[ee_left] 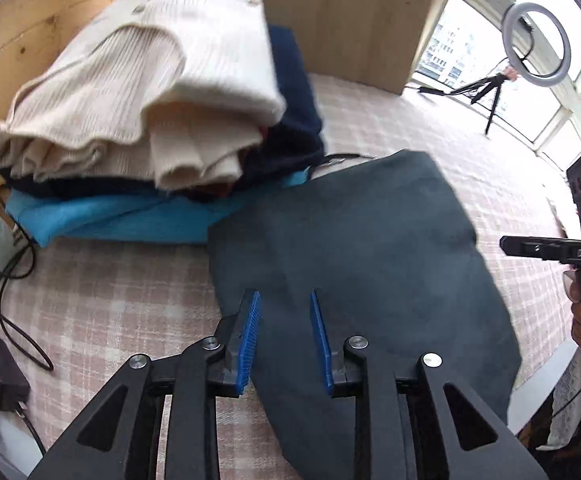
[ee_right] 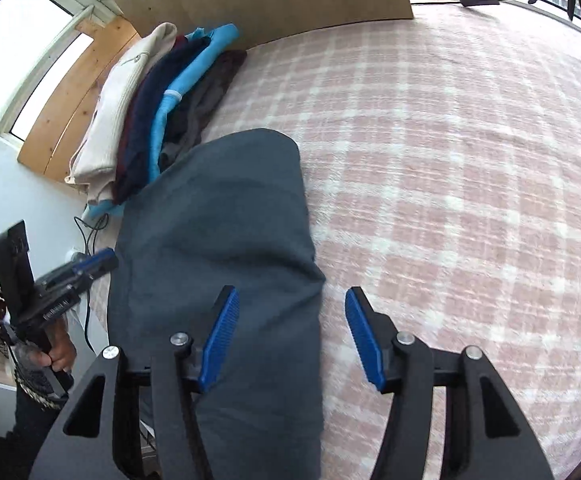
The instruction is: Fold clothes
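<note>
Both grippers [ee_left: 284, 336] [ee_right: 290, 336] over grey garment [ee_left: 354, 264]

Right gripper [ee_right: 290, 320] agape, seemingly above grey garment [ee_right: 218, 220]

- A bed [ee_right: 470, 152] carries everything; its cover is a pink-and-white check.
- A dark grey garment [ee_left: 362, 256] lies flat on the near part of the cover, running from the near edge toward the pile.
- A pile of folded clothes [ee_left: 150, 120] sits at the far left beside a wooden board, with a blue garment [ee_left: 102, 216] lowest in the left view.
</note>
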Demonstrator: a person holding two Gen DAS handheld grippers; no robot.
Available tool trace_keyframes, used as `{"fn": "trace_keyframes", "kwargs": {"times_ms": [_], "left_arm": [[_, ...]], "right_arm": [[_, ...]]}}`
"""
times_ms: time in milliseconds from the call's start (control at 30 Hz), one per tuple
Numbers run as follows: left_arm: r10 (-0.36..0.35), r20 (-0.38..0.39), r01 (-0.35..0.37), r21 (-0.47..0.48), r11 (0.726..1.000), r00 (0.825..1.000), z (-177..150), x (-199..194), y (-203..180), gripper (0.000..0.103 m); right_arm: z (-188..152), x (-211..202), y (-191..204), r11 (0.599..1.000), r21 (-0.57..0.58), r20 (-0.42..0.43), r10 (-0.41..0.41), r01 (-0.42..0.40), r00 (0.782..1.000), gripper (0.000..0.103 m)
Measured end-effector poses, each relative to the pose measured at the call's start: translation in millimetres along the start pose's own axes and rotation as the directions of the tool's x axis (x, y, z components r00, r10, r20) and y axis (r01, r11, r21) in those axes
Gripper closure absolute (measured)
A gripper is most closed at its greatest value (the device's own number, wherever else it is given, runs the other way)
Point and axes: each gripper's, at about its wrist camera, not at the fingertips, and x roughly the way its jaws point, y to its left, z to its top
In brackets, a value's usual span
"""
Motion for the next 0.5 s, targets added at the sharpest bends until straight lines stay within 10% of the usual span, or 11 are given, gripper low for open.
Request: {"fn": "trace_keyframes", "kwargs": {"times_ms": [300, 500], "left_arm": [[-0.238, -0.096, 0.254, 0.236, 0.938, 0.967, 77, 56, -118, 0.070], [-0.082, -0.167, 0.132, 0.317, 0.939, 0.983, 98, 127, -147, 0.069]], "right_arm": [[-77, 18, 12, 0.999, -0.042, -0.073, -0.029, 0.026, 0.997, 0.049], [-99, 18, 17, 0.994, -0.079, -0.072, -0.075, 0.070, 0.995, 0.079]]}}
